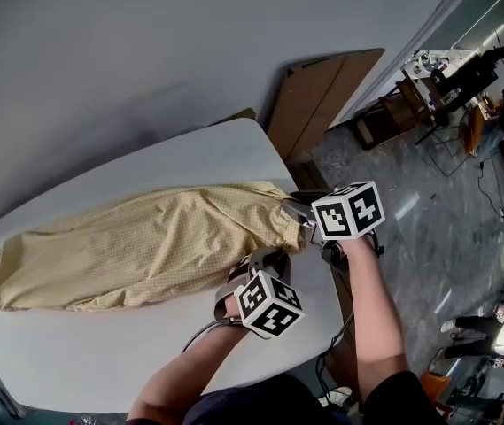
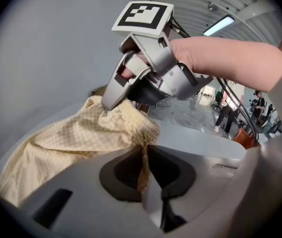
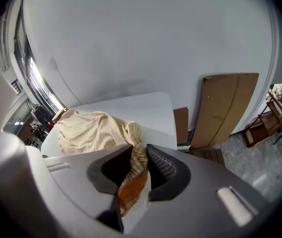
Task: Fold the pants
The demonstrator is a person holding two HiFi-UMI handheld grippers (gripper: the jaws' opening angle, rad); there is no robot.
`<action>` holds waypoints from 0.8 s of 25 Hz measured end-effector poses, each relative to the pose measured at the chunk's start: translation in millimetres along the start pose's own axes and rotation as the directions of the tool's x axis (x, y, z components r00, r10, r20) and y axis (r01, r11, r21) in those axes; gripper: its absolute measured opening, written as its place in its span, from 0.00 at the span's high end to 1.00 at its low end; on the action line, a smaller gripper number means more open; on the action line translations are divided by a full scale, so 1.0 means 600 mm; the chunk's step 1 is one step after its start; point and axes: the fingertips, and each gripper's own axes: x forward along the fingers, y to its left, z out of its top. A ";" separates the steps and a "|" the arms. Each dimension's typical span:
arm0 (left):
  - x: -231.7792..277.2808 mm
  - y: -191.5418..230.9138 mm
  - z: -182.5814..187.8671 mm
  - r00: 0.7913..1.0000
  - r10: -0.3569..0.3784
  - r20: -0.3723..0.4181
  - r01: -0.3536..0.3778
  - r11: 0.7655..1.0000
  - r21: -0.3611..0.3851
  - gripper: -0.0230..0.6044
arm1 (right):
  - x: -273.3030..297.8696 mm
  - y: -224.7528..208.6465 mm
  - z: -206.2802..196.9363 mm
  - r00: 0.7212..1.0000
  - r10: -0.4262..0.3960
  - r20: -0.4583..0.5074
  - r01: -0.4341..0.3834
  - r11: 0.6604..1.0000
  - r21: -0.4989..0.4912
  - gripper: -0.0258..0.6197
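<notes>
Pants [image 1: 145, 251]: pale yellow check, lying lengthwise on the white table [image 1: 101, 361], legs toward the left end, waistband at the right end by the table edge.
Left gripper [image 2: 144, 165]: jaws closed on the near waistband corner, fabric pinched thin.
Right gripper [image 3: 140, 167]: jaws clamping the far waistband corner.
Cardboard sheet [image 1: 322, 96]: leaning against the far wall, right.

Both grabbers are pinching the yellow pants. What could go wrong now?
The left gripper and the right gripper each pinch only a thin bit of the pants at the waist end, so the cloth might slip out when lifted. That end lies close to the edge of the table, so a dropped corner might slide off. The pants are wrinkled, so the fold may come out crooked.
</notes>
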 end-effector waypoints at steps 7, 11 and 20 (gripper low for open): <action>-0.067 0.000 0.039 0.973 -0.071 0.221 0.117 0.972 -0.202 0.92 | -0.040 0.078 0.051 0.998 0.064 0.006 -0.064 0.998 0.000 0.83; -0.129 0.022 0.046 0.943 -0.050 0.330 0.152 0.944 -0.292 0.92 | -0.046 0.146 0.086 0.990 0.133 0.040 -0.133 0.991 -0.009 0.83; -0.298 0.103 -0.014 0.881 0.075 0.468 0.173 0.868 -0.465 0.92 | 0.004 0.348 0.147 0.946 0.292 0.139 -0.296 0.955 0.005 0.83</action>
